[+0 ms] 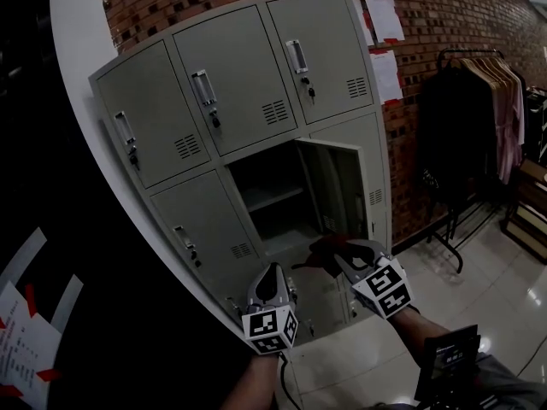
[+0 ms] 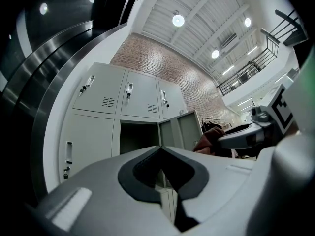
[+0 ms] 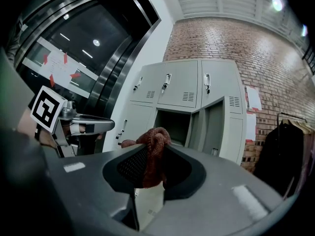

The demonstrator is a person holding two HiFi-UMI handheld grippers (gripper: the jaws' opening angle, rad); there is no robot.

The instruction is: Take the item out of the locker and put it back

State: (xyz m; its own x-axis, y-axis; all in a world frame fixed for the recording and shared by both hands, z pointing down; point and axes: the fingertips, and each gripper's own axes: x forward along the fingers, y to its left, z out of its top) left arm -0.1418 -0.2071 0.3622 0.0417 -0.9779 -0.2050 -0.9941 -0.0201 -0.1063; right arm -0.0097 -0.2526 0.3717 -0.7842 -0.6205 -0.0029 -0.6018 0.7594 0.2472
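A dark red knitted cloth (image 3: 150,156) sits bunched between the jaws of my right gripper (image 3: 155,149), which is shut on it. In the head view that gripper (image 1: 331,248) holds the cloth (image 1: 320,253) just in front of the open locker compartment (image 1: 273,199), below its swung-out door (image 1: 338,186). My left gripper (image 1: 273,269) hangs beside it to the left, lower down, with its jaws together and nothing in them. From the left gripper (image 2: 160,149) I see the cloth (image 2: 207,139) off to the right.
The grey locker bank (image 1: 214,101) has its other doors closed, with keys in the locks. A clothes rack (image 1: 479,118) with hanging garments stands to the right. Papers (image 1: 385,24) are stuck on the brick wall. A dark curved wall (image 1: 51,229) rises at the left.
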